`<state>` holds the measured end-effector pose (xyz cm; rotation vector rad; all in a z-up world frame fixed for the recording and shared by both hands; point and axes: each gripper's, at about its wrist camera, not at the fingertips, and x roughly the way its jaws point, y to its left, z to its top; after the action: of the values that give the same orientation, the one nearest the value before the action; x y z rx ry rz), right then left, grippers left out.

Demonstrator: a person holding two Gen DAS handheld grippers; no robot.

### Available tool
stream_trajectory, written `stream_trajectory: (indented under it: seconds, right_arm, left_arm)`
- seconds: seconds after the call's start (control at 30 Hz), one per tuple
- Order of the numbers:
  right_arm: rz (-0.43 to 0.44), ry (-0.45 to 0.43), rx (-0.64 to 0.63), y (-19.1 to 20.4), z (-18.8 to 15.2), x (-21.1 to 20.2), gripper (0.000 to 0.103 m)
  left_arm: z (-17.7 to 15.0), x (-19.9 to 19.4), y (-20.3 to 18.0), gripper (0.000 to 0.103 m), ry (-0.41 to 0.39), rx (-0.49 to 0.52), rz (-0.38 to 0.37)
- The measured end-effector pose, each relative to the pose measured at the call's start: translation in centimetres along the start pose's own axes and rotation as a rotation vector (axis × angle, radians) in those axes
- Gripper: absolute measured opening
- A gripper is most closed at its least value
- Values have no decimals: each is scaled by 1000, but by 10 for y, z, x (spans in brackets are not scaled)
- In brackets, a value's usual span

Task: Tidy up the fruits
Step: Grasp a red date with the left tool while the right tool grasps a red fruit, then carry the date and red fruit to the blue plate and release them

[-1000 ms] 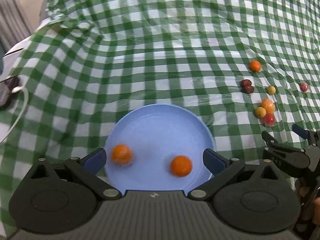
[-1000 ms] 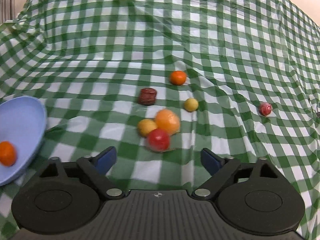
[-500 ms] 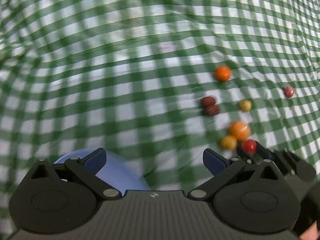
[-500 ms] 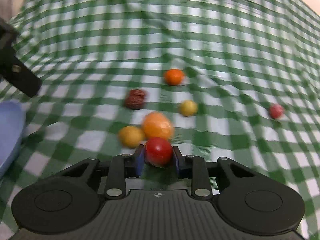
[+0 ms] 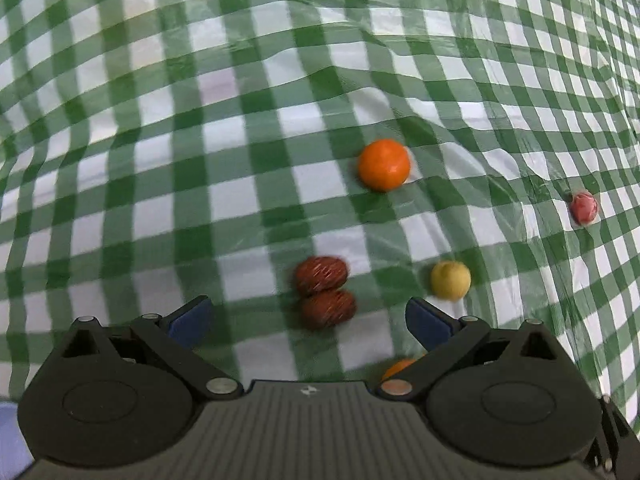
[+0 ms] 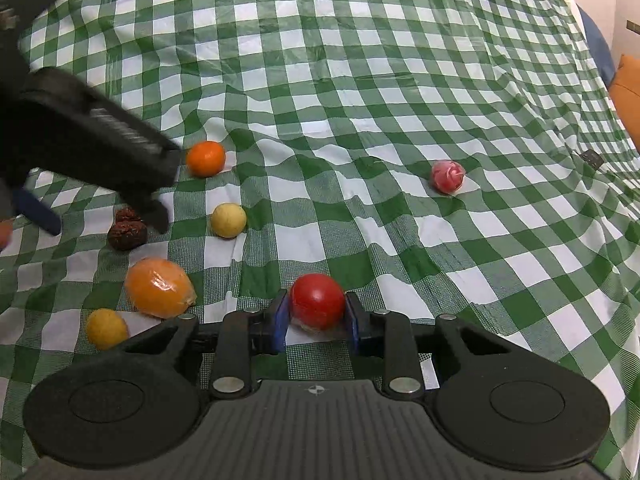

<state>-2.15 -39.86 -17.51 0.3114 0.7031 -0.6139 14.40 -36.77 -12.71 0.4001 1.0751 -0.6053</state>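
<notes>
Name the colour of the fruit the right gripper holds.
Red fruit, clearest in the right wrist view.

Both wrist cams low, sharing tablecloth (image 5: 280, 120) fruits.

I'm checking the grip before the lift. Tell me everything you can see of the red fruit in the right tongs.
The red fruit is round, smooth and glossy, like a small tomato, plain red with no wrapper or stem showing. It sits between the blue pads of the right tongs, which are shut on its two sides. Its underside is hidden, so whether it is clear of the checked cloth cannot be told. No other fruit touches it.
</notes>
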Motion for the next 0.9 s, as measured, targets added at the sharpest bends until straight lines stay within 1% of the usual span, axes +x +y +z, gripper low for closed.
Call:
stream_trajectory:
  seconds: [0.03, 0.07, 0.1, 0.13, 0.17, 0.2, 0.23, 0.3, 0.4, 0.5, 0.6, 0.7, 0.8, 0.9]
  right_arm:
    - [1, -1, 1, -2, -1, -2, 30]
    - [2, -1, 2, -1, -1, -1, 30]
    - [3, -1, 2, -4, 1, 2, 30]
    - [3, -2, 2, -4, 1, 2, 30]
    - [3, -2, 1, -4, 2, 3, 30]
    - [5, -4, 1, -5, 2, 4, 30]
    - [5, -5, 5, -5, 3, 4, 30]
    - [7, -9, 10, -6, 3, 4, 30]
    - [6, -19, 26, -8, 3, 2, 30]
    - [-2, -49, 43, -9, 2, -2, 30]
    - [-15, -90, 33, -9, 2, -10, 30]
    - [-24, -108, 6, -8, 3, -21, 30]
    - [-25, -118, -13, -6, 7, -47, 30]
    - [18, -167, -31, 1, 14, -87, 30]
  left_arm:
    - [1, 3, -3, 94, 3, 3, 7]
    - [1, 7, -5, 74, 12, 6, 14]
    - [2, 12, -6, 67, 30, 11, 18]
    - [1, 12, -6, 64, 21, 12, 20]
    - [0, 10, -6, 41, -3, 14, 19]
    - [-2, 8, -7, 34, -16, 40, 12]
    - [-3, 7, -6, 34, -19, 56, 8]
    - [-6, 1, -4, 34, -15, 57, 7]
    - [-13, -20, 6, 34, -48, 52, 6]
    - [-32, -57, 27, 34, -73, 30, 11]
    - [-56, -97, 52, 34, -85, 5, 42]
    - [-86, -137, 87, 34, -80, -40, 80]
    - [-114, -172, 120, 34, -72, -83, 108]
    - [-142, -205, 147, 34, -91, -113, 138]
